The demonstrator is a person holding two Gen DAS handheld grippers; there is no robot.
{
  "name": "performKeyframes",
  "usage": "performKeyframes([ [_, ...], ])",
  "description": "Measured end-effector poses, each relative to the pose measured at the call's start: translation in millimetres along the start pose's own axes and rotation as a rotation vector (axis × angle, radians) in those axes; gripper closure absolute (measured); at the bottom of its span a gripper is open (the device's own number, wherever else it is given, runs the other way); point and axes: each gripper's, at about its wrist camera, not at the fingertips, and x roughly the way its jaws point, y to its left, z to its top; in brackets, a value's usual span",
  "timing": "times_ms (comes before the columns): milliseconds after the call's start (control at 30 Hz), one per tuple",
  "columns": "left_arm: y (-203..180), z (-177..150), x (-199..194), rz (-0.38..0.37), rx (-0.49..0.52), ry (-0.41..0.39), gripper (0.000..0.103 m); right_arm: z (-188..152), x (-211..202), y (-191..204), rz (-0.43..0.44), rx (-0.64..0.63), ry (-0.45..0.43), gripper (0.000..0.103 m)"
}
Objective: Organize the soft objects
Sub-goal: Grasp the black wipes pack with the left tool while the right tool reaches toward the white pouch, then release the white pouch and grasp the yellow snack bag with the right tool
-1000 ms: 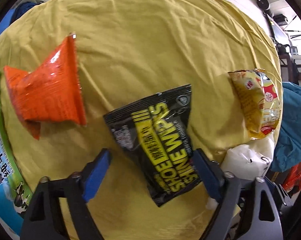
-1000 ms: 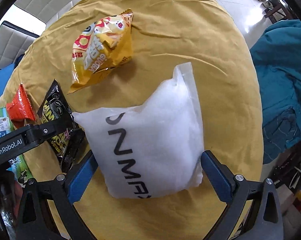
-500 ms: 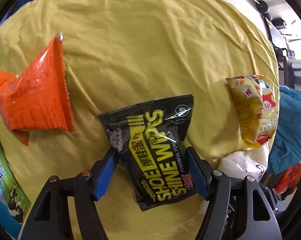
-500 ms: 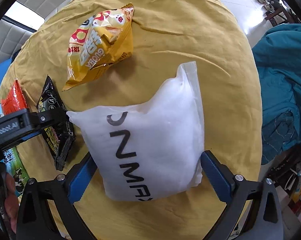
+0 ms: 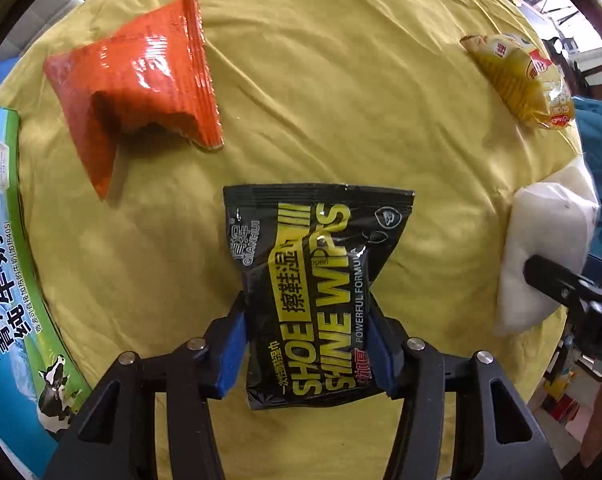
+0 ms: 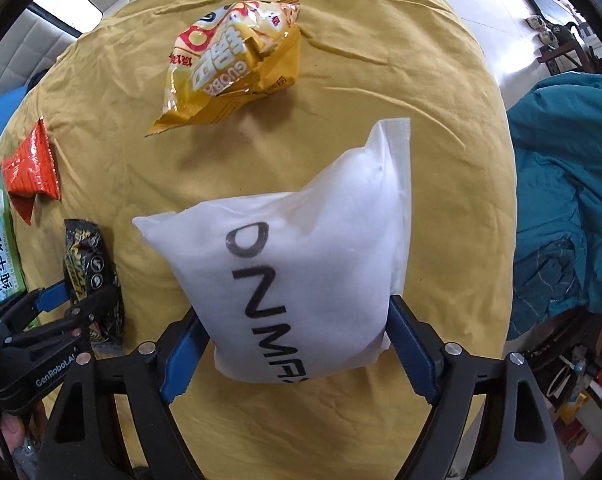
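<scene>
My left gripper [image 5: 307,332] is shut on the black shoe-wipes pack [image 5: 313,280], its blue pads pinching the pack's sides over the yellow cloth [image 5: 341,100]. My right gripper [image 6: 297,344] is shut on the white pouch [image 6: 301,256], pads pressed against both sides. The white pouch also shows at the right of the left wrist view [image 5: 541,252]. The black pack and the left gripper show at the left of the right wrist view [image 6: 89,264]. An orange snack bag [image 5: 141,80] lies far left; a yellow snack bag [image 6: 229,68] lies at the far side.
A blue-green milk carton box [image 5: 9,260] lies along the left edge of the cloth. Teal fabric [image 6: 561,200] hangs off the table's right side. Furniture and clutter stand on the floor beyond the right edge.
My left gripper closed from wide open onto the black pack, which turned straight between the pads. My right gripper closed in on the white pouch.
</scene>
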Motion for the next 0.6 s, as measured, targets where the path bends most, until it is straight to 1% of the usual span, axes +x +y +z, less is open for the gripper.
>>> performKeyframes([
  [133,-6,-3,4,0.023,-0.006,-0.03,0.051,5,10,6,-0.017,0.02,-0.003,0.014],
  [233,-19,1,10,0.028,-0.008,-0.042,0.055,3,11,16,-0.042,-0.008,0.002,0.014],
  [267,-19,-7,8,0.019,-0.014,-0.045,0.055,1,10,20,-0.04,-0.016,0.012,0.014],
  [333,-6,-3,-1,0.0,-0.033,-0.053,0.056,-4,0,21,-0.02,-0.02,0.01,0.014],
  [433,-4,-5,-8,0.0,-0.042,-0.095,0.056,-7,-13,23,0.005,-0.016,0.002,0.014],
  [533,-4,-8,-14,-0.026,-0.064,-0.118,0.056,-3,-37,27,0.018,0.001,-0.061,0.014],
  [567,-3,-9,-15,-0.033,-0.071,-0.122,0.056,-1,-45,30,0.033,0.01,-0.077,0.014],
  [600,-4,-8,-15,-0.043,-0.08,-0.126,0.056,4,-53,32,0.065,0.02,-0.101,0.014],
])
